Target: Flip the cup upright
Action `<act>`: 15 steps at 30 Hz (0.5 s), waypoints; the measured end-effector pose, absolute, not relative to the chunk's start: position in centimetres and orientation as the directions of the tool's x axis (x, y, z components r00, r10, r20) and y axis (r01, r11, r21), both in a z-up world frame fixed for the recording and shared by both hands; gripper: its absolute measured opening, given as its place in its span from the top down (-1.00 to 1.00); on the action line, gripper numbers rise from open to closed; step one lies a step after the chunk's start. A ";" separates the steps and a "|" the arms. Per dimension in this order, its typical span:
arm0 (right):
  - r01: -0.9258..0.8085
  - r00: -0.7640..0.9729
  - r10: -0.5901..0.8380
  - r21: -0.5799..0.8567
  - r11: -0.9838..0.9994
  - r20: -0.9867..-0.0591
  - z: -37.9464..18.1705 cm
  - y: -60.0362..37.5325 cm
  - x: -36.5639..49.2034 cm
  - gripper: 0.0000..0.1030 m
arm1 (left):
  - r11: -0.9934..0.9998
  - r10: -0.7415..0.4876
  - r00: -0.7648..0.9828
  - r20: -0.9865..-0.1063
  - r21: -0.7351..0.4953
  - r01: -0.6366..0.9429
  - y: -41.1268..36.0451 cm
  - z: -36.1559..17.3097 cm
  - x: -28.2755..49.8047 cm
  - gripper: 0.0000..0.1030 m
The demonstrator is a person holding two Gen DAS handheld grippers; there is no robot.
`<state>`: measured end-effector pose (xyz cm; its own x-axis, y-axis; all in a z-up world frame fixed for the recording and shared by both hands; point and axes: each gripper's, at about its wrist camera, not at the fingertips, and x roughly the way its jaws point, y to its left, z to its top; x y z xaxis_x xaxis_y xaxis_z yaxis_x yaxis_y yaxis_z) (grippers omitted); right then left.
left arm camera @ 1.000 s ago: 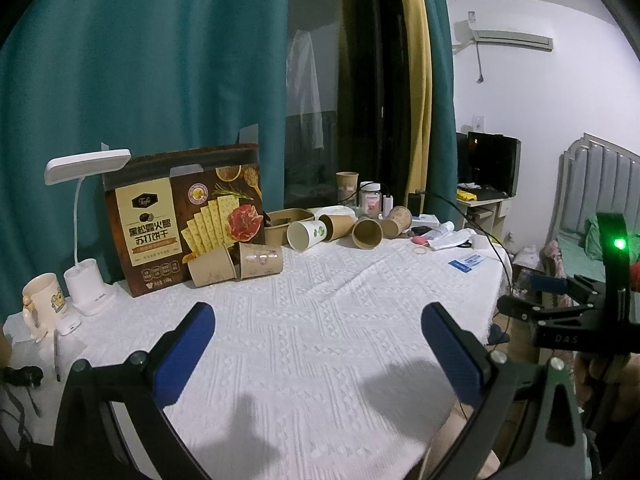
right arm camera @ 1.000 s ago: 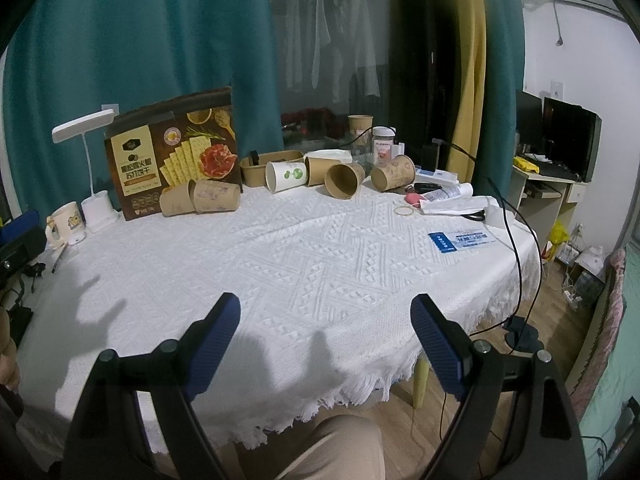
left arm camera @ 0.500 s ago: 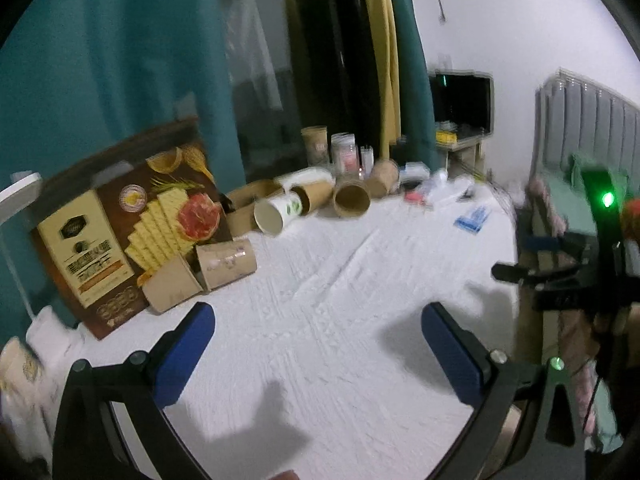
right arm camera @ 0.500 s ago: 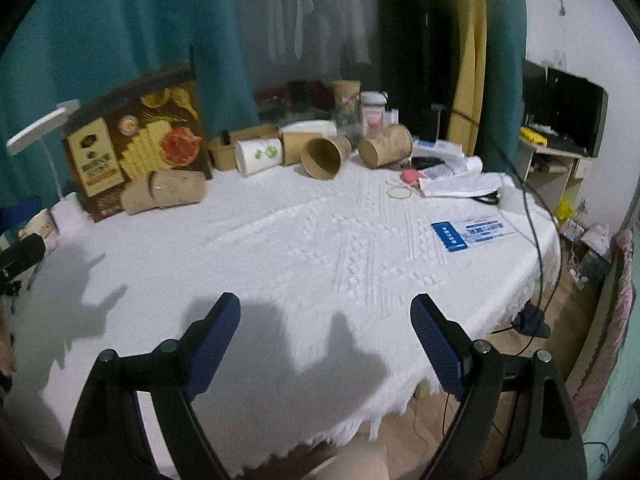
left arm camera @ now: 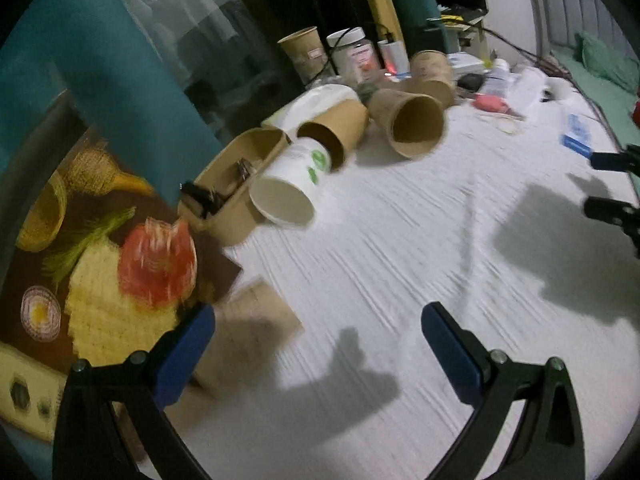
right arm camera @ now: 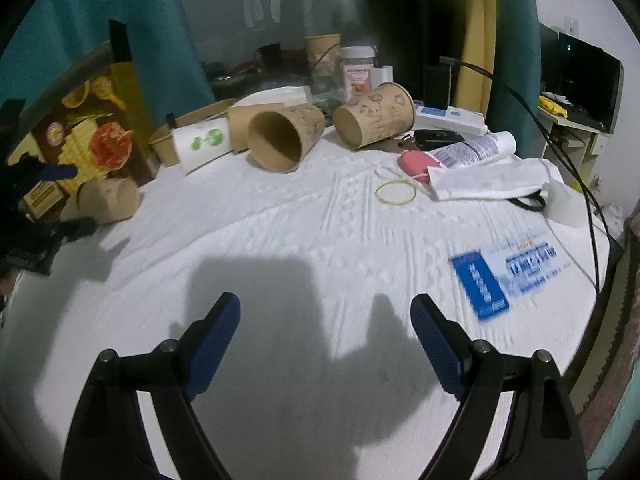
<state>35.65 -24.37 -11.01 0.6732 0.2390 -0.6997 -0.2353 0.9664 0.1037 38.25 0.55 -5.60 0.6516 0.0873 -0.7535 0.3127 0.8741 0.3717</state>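
Several paper cups lie on their sides at the back of the white-clothed table (right arm camera: 304,240). A white cup with green print (left arm camera: 292,188) (right arm camera: 202,146) lies with its mouth toward me. Brown cups lie beside it (left arm camera: 412,124) (right arm camera: 282,140) (right arm camera: 374,120). Another brown cup (left arm camera: 248,336) (right arm camera: 108,200) lies by the cracker box, just beyond my left gripper's left fingertip. My left gripper (left arm camera: 318,334) is open and empty above the cloth. My right gripper (right arm camera: 326,328) is open and empty over the table's near middle.
A cracker box (left arm camera: 92,264) stands at the left. A brown paper tray (left arm camera: 236,184), an upright cup (left arm camera: 304,54) and a jar (right arm camera: 358,74) sit at the back. A rubber band (right arm camera: 395,193), a tube (right arm camera: 472,150), papers and a blue card (right arm camera: 480,284) lie at the right.
Both grippers have moved forward over the table toward the cups. The left one has swung left toward the cracker box. Both stay open.
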 end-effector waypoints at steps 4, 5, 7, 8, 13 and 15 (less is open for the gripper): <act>-0.227 0.674 0.237 0.109 0.968 -0.700 -10.8 -24.6 37.7 -0.66 | 0.839 0.111 0.660 -0.743 0.426 0.339 -0.1 -6.0 43.3 -1.00; -0.225 0.676 0.236 0.110 0.968 -0.698 -10.7 -24.7 38.0 -0.66 | 0.825 0.124 0.663 -0.738 0.448 0.345 -0.4 -6.3 44.6 -1.00; -0.218 0.678 0.235 0.114 0.969 -0.696 -10.7 -25.0 38.4 -0.66 | 0.798 0.150 0.669 -0.728 0.489 0.353 -0.9 -6.9 46.8 -1.00; -0.212 0.679 0.233 0.119 0.970 -0.696 -10.7 -25.2 38.6 -0.66 | 0.781 0.161 0.673 -0.722 0.510 0.360 -1.3 -7.3 47.6 -1.00; -0.175 0.663 0.229 0.150 0.973 -0.713 -11.4 -26.2 39.1 -0.66 | 0.672 0.258 0.703 -0.662 0.646 0.361 -2.8 -9.4 51.2 -0.94; -0.173 0.659 0.227 0.149 0.974 -0.717 -11.6 -26.5 39.0 -0.66 | 0.658 0.281 0.689 -0.668 0.657 0.368 -2.8 -10.2 52.8 -0.84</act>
<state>39.04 -26.46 -11.60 0.6594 0.2270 -0.7167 -0.1730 0.9735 0.1493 52.82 -2.81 -10.16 0.6892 0.2806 -0.6680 0.3684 0.6581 0.6566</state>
